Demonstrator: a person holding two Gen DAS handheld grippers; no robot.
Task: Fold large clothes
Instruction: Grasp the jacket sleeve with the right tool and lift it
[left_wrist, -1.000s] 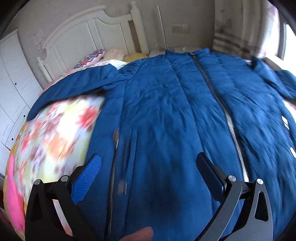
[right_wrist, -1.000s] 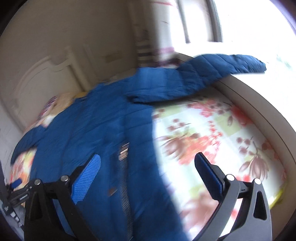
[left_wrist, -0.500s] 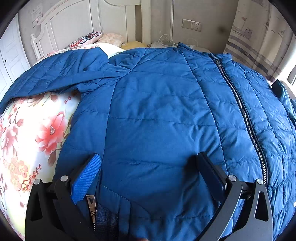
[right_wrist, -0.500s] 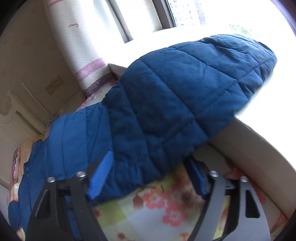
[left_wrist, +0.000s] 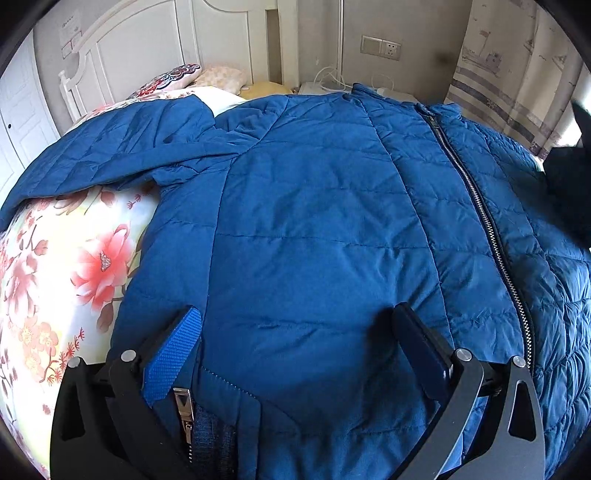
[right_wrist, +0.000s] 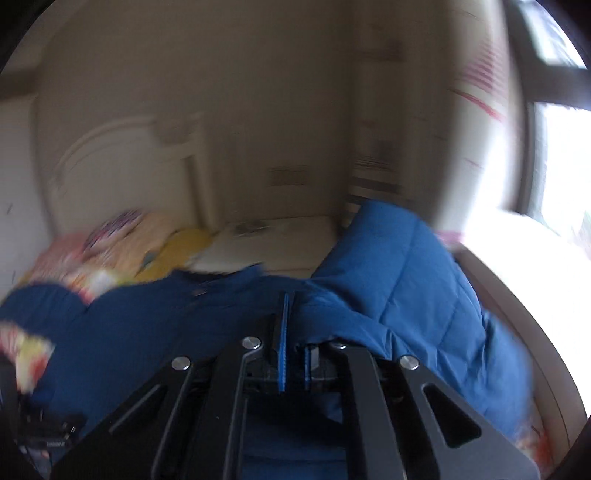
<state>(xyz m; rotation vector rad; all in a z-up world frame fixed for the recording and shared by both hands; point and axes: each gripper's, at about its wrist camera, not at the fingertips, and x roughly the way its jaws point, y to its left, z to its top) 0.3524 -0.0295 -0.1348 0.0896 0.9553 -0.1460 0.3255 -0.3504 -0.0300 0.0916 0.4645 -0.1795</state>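
Note:
A large blue quilted jacket (left_wrist: 314, 221) lies front-up on the bed, zipped, with its zipper (left_wrist: 480, 206) running down the right. Its left sleeve (left_wrist: 110, 155) stretches out to the left. My left gripper (left_wrist: 295, 347) is open, jaws wide over the jacket's lower hem near a pocket zip pull (left_wrist: 183, 404). In the blurred right wrist view, my right gripper (right_wrist: 291, 314) is shut on the jacket's right sleeve (right_wrist: 399, 273), which is lifted and bunched over the body of the jacket (right_wrist: 147, 332).
The bed has a floral sheet (left_wrist: 66, 266), pillows (left_wrist: 177, 77) and a white headboard (left_wrist: 147, 40). A bedside stand (left_wrist: 325, 88) with cables sits by the wall, with a curtain (left_wrist: 517, 74) to the right. A bright window (right_wrist: 561, 166) and sill flank the bed's right side.
My right gripper has closed on the sleeve and swung it up and leftward over the jacket. My left gripper has stayed open and crept slightly forward over the hem.

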